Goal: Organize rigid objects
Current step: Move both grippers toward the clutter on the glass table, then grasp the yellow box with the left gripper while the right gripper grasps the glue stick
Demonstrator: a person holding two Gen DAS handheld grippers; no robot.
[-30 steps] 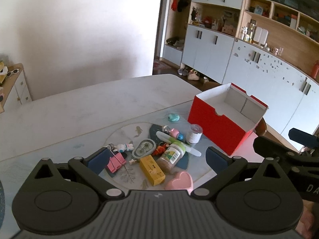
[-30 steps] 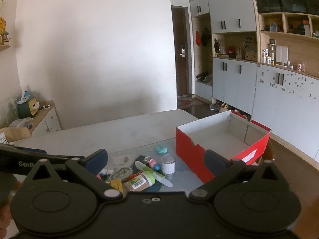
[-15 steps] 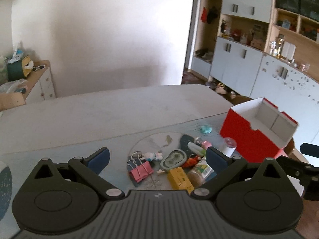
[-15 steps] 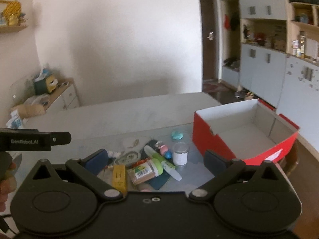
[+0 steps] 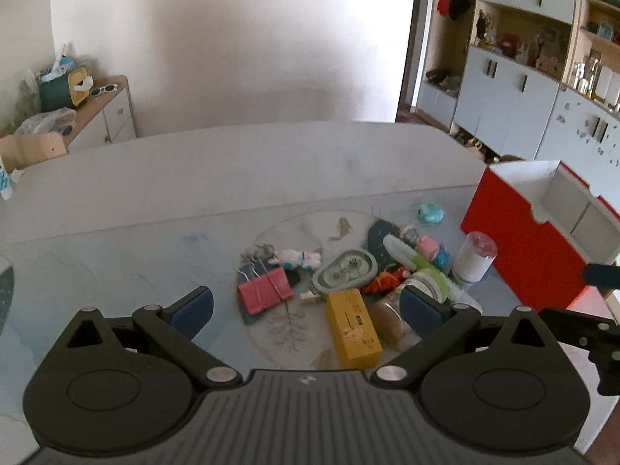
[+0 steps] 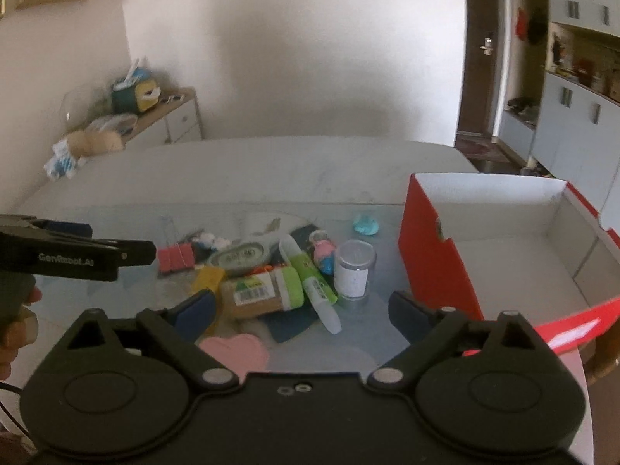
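While your right gripper (image 6: 298, 310) hides the pink heart-shaped dish (image 6: 236, 350), both spread-fingered, empty grippers hover; left gripper (image 5: 306, 308) reads "GenRobot.AI".

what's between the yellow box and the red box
In the left wrist view, a green-lidded jar lying on its side and an upright white-labelled container sit between the yellow box and red box.
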